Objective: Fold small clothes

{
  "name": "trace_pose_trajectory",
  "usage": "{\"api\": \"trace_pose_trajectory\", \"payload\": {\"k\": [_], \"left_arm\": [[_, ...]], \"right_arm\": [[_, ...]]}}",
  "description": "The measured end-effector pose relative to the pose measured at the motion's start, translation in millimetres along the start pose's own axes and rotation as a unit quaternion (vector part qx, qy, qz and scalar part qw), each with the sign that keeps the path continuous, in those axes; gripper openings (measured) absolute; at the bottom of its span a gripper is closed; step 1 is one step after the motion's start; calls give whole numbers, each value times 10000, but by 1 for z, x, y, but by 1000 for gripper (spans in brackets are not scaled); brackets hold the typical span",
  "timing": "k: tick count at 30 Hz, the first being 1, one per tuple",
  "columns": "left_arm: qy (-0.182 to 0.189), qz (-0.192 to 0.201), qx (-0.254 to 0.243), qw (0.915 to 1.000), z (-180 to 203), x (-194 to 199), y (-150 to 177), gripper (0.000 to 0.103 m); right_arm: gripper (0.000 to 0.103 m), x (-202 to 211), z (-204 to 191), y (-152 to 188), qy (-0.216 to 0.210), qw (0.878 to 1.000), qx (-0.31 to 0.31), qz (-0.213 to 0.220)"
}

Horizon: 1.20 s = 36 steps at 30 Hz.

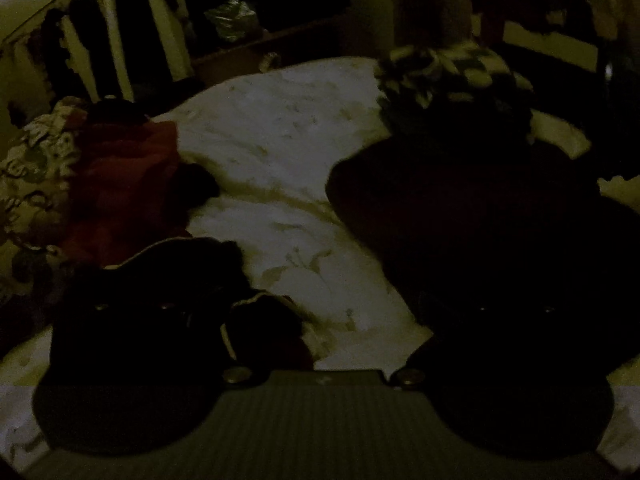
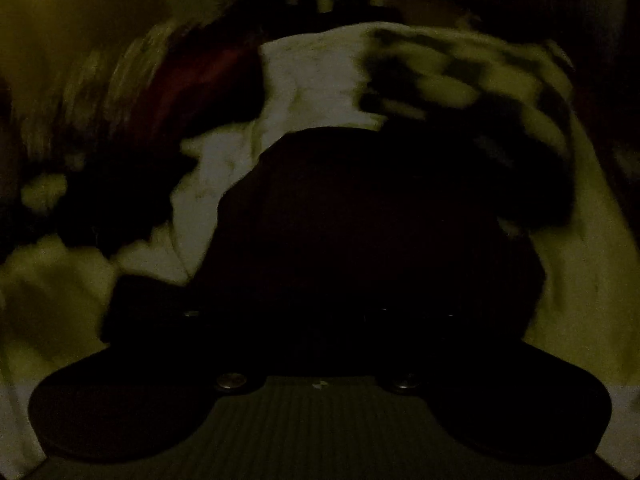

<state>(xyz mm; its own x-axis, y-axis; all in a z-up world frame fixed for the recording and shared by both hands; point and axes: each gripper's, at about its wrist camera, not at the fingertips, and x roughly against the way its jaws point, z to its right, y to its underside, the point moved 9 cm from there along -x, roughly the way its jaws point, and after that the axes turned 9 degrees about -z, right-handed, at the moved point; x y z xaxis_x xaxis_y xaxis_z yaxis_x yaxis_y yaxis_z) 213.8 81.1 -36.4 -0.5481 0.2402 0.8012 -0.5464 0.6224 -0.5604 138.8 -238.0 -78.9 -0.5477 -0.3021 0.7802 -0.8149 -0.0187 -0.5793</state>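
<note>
Take the pale bedsheet (image 1: 280, 152) with its faint leaf print as your landmark. At its left edge lies a heap with a patterned cloth (image 1: 28, 168) and a red garment (image 1: 124, 176); just nearer you, a small dark piece with a pale edge (image 1: 180, 276) sits beside the left finger of your left gripper (image 1: 320, 320). Its two fingers stand apart with only bare sheet between them, so nothing is held.

To the right of the open sheet lies a large dark garment (image 1: 460, 216), and beyond it a black-and-white checked piece (image 1: 452, 72).

Your right gripper (image 2: 320, 320) hangs low over that dark garment (image 2: 360, 208), checked cloth (image 2: 460, 80) past it to the right. That view is dark and smeared; I cannot tell whether its jaws are apart or pinching cloth.

By my reading you are between pieces, reaching for the next one. The next move calls for finding an edge or corner of the dark garment and drawing it flat onto the clear middle of the sheet.

The room is very dim; dark clothes (image 1: 124, 28) hang behind the bed.
</note>
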Motion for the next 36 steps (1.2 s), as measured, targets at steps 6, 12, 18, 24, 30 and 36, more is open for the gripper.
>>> {"api": "trace_pose_trajectory", "payload": {"k": [6,12,18,24,30,36], "left_arm": [[121,-144,-35,9998,7,-16,7,103],[191,-190,-23,9996,11,-22,6,103],[185,-236,-59,9995,13,-21,7,103],[123,-339,-38,9993,3,-27,10,103],[189,-285,103,9994,-1,-38,-2,103],[211,-367,-27,9991,11,-50,-10,103]], "right_arm": [[60,-46,-24,-1,175,9857,1601,-504],[60,-60,-62,-21,90,9654,2607,55],[22,-113,-76,-30,324,9484,3124,-440],[2,-42,-72,-1,44,9589,2829,-208],[5,24,-36,69,-63,9668,2430,-790],[35,42,-7,97,19,9761,1950,-956]]}}
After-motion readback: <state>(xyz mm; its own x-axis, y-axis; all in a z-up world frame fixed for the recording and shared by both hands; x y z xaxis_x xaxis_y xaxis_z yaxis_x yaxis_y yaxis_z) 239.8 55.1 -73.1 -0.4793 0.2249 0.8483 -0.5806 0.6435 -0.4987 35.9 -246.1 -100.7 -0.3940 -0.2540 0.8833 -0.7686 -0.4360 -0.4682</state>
